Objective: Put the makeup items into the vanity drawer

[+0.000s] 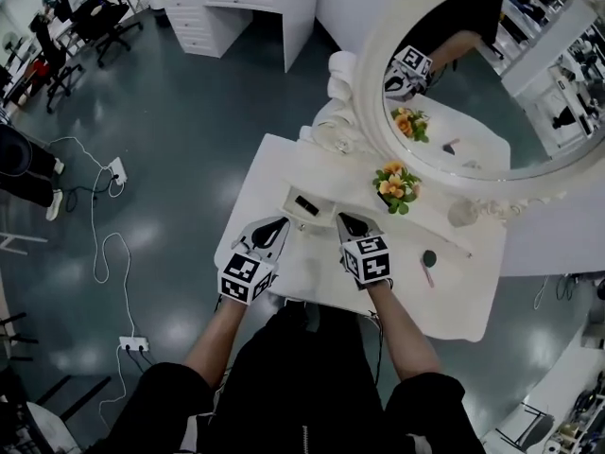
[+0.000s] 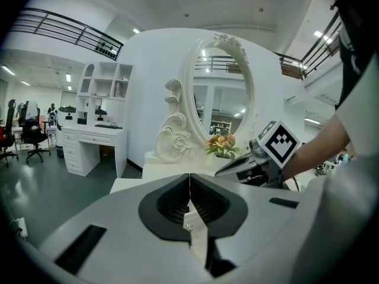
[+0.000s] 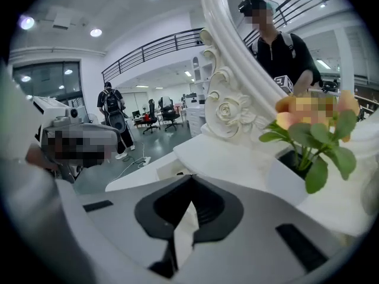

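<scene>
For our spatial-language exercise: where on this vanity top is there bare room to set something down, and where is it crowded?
Bare: the front right corner of the tabletop, past the dark round compact, and the strip left of the open drawer. Crowded: the front centre, under the left gripper and right gripper, and around the flower pot.

On the vanity [image 1: 265,187], details you cannot make out
Mirror [image 1: 473,83] cut off at 1 o'clock; the dark item [image 1: 306,204] in the drawer [image 1: 293,195], 9 o'clock of the flowers [image 1: 397,185], and a dark disc [image 1: 429,257] and pink stick [image 1: 427,275] at their 5 o'clock are too small to name.
</scene>
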Demonstrator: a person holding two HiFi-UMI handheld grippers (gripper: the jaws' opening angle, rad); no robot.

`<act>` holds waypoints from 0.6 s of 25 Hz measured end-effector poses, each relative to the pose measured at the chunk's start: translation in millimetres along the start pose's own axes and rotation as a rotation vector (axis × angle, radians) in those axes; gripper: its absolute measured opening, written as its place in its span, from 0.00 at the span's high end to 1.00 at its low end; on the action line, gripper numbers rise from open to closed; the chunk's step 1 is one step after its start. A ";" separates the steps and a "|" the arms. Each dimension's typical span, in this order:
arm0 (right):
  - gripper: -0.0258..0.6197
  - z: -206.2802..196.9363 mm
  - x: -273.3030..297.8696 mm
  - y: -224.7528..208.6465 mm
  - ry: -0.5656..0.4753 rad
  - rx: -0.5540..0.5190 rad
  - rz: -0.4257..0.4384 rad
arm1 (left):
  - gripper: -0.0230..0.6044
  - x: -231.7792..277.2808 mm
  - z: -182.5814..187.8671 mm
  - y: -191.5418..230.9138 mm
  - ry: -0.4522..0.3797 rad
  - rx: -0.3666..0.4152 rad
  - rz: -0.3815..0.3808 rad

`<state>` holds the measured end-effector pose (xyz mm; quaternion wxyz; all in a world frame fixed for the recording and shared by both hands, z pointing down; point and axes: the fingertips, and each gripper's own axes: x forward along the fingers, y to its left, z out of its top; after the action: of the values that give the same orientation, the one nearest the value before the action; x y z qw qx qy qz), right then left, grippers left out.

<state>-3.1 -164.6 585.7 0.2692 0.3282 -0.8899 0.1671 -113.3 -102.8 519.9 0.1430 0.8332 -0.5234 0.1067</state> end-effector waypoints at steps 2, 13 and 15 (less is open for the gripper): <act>0.95 -5.1 -10.4 -12.2 -0.013 0.024 -0.029 | 0.93 10.8 2.8 -8.4 0.000 0.013 -0.031; 0.95 -48.4 -71.8 -75.5 -0.040 0.167 -0.192 | 0.93 60.0 10.6 -62.4 0.029 0.073 -0.197; 0.95 -56.7 -83.7 -85.0 -0.047 0.195 -0.221 | 0.93 68.7 11.6 -74.6 0.034 0.082 -0.232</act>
<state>128.7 -158.3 592.0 0.2318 0.4527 -0.8339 0.2142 -16.2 -134.0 522.1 0.1291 0.8913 -0.4164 0.1247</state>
